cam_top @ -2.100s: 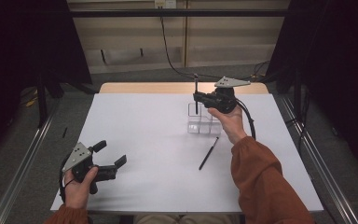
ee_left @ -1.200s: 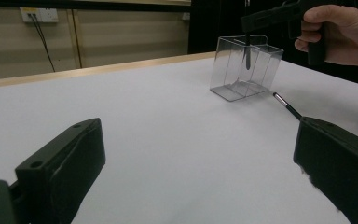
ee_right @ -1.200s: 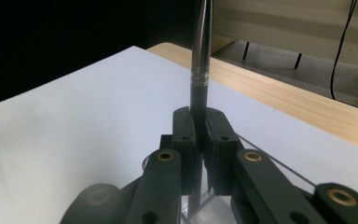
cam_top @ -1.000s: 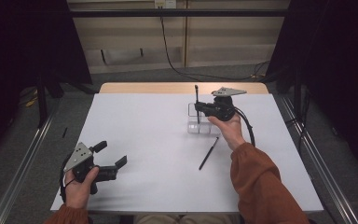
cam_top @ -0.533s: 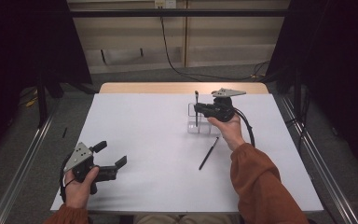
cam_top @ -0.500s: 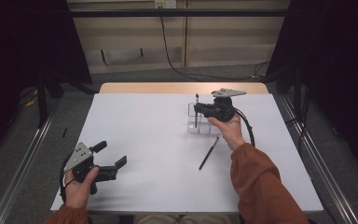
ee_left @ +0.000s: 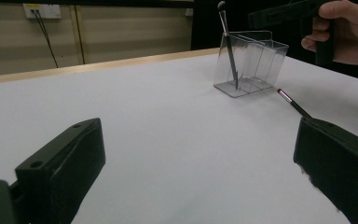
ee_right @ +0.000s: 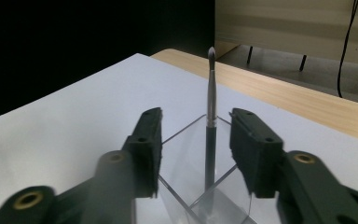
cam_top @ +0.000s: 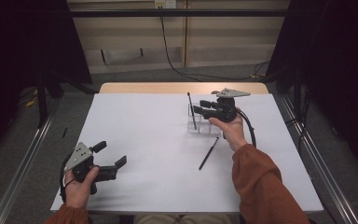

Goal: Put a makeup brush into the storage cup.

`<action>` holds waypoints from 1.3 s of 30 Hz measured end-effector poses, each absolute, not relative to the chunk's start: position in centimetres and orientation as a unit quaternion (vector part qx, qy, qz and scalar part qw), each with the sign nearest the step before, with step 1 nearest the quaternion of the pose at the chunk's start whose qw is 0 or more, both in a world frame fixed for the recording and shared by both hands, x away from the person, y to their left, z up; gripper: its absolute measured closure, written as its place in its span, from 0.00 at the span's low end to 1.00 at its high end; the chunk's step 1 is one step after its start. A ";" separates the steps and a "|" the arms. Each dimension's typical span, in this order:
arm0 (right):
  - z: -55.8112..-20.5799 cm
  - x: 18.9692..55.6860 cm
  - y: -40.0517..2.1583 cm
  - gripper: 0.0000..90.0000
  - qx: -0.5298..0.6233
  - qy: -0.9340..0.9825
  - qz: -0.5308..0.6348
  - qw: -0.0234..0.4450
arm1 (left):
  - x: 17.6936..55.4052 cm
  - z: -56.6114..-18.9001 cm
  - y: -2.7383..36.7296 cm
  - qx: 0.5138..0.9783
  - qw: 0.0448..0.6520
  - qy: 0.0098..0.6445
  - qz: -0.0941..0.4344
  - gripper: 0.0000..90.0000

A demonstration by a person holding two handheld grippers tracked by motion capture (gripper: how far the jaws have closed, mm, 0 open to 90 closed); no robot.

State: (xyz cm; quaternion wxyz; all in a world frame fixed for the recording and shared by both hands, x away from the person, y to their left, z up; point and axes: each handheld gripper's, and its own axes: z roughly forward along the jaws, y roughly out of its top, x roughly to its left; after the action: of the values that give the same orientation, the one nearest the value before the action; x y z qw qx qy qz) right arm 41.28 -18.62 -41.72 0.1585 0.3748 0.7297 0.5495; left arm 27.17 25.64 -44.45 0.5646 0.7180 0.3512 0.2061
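1. Your right gripper (ee_right: 198, 140) has just been opening. Its jaws stand spread on either side of the brush (ee_right: 209, 116) with clear gaps, so nothing is pinched. That brush stands in the near end of the clear holder (ee_left: 251, 65), leaning against the rim with its tip up.

2. Pull back carelessly and a jaw could clip the shaft. The brush only leans, so a nudge could tip it out or swing it across the compartment. Draw the gripper straight away from it.

3. The holder looks light and rests loose on the white table (cam_top: 140, 121). A bump from a jaw or your hand could slide it or topple it, spilling the brush. Keep the jaws above the rim as you leave.

4. The second brush (cam_top: 208, 153) lies flat on the table just beside the holder, near your right wrist. Your sleeve or the trailing cable could sweep it aside as you turn toward it.

5. It is thin and round, so a pinch from above may make it roll or squirt out. Close across its middle, squarely.

6. Your left gripper (cam_top: 109, 161) rests well apart at the near left corner, jaws spread and holding nothing. It poses little risk while it sits there.
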 end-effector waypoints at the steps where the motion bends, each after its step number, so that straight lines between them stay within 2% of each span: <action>1: -41.7 41.3 -18.6 0.49 0.376 0.729 0.549 0.160 | 27.2 -44.4 25.6 0.718 0.564 0.352 0.206 0.02; 6: -41.7 41.0 -18.5 0.32 0.374 0.729 0.549 0.165 | 27.2 -44.4 25.7 0.718 0.564 0.351 0.208 0.02; 14: -41.7 40.5 -18.8 0.13 0.385 0.719 0.556 0.160 | 27.2 -44.5 25.7 0.717 0.563 0.353 0.208 0.02; 16: -41.7 40.3 -18.9 0.11 0.387 0.717 0.557 0.162 | 27.2 -44.4 25.8 0.716 0.564 0.353 0.210 0.02; 19: -41.5 39.9 -19.2 0.01 0.387 0.714 0.558 0.171 | 27.2 -44.4 25.8 0.716 0.564 0.353 0.209 0.02; 39: -40.6 36.9 -22.3 0.01 0.403 0.697 0.552 0.218 | 27.1 -44.3 25.8 0.716 0.566 0.348 0.214 0.03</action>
State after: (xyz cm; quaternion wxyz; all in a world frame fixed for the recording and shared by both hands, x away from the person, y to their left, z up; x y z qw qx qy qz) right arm 36.94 -22.28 -40.61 0.2180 0.4027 0.6971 0.5517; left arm 27.11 25.83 -44.30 0.5658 0.7161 0.3482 0.2140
